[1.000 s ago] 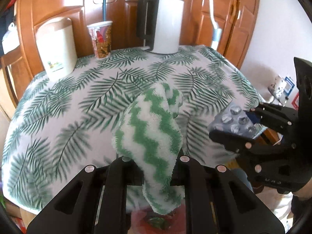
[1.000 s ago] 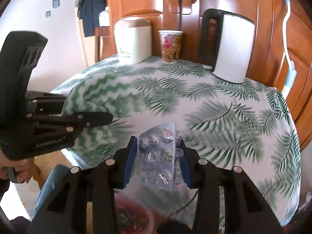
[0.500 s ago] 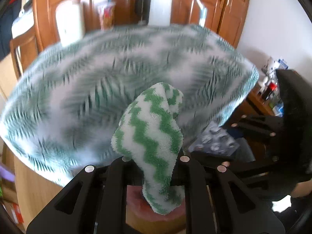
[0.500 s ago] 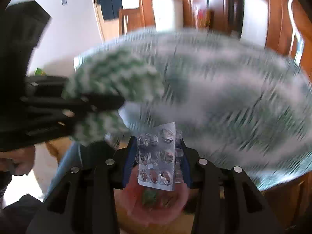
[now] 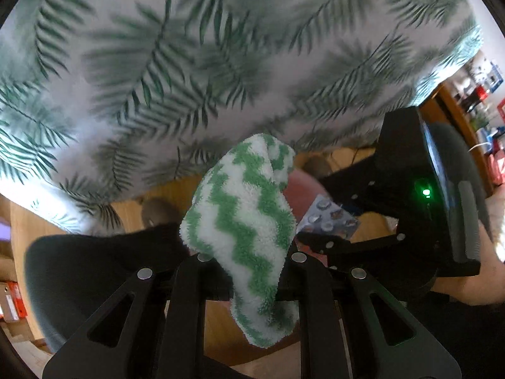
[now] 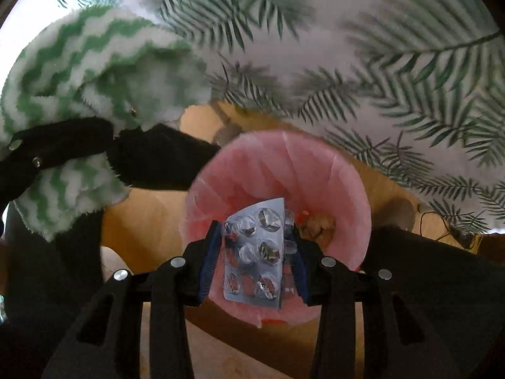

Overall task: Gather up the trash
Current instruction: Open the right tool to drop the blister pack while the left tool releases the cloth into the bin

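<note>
My left gripper (image 5: 247,254) is shut on a fluffy green-and-white zigzag cloth (image 5: 243,221), which stands up between the fingers and hangs below them. My right gripper (image 6: 255,246) is shut on a silver blister pack (image 6: 255,252) of used pill pockets, held directly over a bin lined with a pink bag (image 6: 274,170). The left wrist view shows the blister pack (image 5: 328,221) and the right gripper (image 5: 318,243) just right of the cloth, with the pink bag (image 5: 303,186) behind it. In the right wrist view the cloth (image 6: 91,72) and left gripper (image 6: 34,161) sit at the upper left.
The hanging edge of the palm-leaf tablecloth (image 5: 189,72) fills the upper part of both views. Wooden floor (image 6: 151,218) surrounds the bin. A dark chair seat (image 5: 94,268) lies at the lower left. Cluttered shelves (image 5: 483,94) stand at the far right.
Both grippers have dropped from above the tabletop to below its edge and tilted downward. The jug, cup and canister have left view; the pink-lined bin now sits under the blister pack.
</note>
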`<state>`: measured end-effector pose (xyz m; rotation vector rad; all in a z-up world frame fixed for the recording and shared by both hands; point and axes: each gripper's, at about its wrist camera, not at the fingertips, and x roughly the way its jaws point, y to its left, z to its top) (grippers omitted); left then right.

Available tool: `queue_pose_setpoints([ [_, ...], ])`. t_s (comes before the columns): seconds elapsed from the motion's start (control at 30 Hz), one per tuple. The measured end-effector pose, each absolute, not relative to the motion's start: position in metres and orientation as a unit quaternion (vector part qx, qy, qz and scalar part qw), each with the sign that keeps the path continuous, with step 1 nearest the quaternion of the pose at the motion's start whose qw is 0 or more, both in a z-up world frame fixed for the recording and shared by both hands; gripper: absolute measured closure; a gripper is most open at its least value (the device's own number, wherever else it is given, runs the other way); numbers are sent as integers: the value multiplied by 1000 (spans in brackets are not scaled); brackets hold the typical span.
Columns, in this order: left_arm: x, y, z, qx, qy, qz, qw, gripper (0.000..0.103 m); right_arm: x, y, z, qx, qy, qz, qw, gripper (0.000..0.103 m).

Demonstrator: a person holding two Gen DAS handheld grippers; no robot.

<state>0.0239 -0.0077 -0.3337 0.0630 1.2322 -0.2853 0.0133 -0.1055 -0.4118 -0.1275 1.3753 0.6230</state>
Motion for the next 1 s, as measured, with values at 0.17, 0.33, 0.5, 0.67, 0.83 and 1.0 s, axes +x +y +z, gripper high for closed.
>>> queue_pose_setpoints([
  [0.17,37,-7,-361,25,600,-123,790,88,20,-101,-431,-54,637,279,717,58],
  [0.33,45,-11,-377,27,613,-117,781,88,26,-109,-446,-47,648,268,711,54],
  [0.5,53,-14,-387,31,621,-111,775,88,25,-111,-448,-44,645,266,715,34],
  [0.67,55,-22,-396,42,631,-99,768,87,26,-115,-445,-38,641,254,723,21],
  [0.83,57,-29,-405,55,639,-93,761,87,30,-125,-437,-39,631,226,741,9],
  [1.0,57,-36,-423,59,661,-104,741,84,35,-136,-433,-39,626,200,752,6],
])
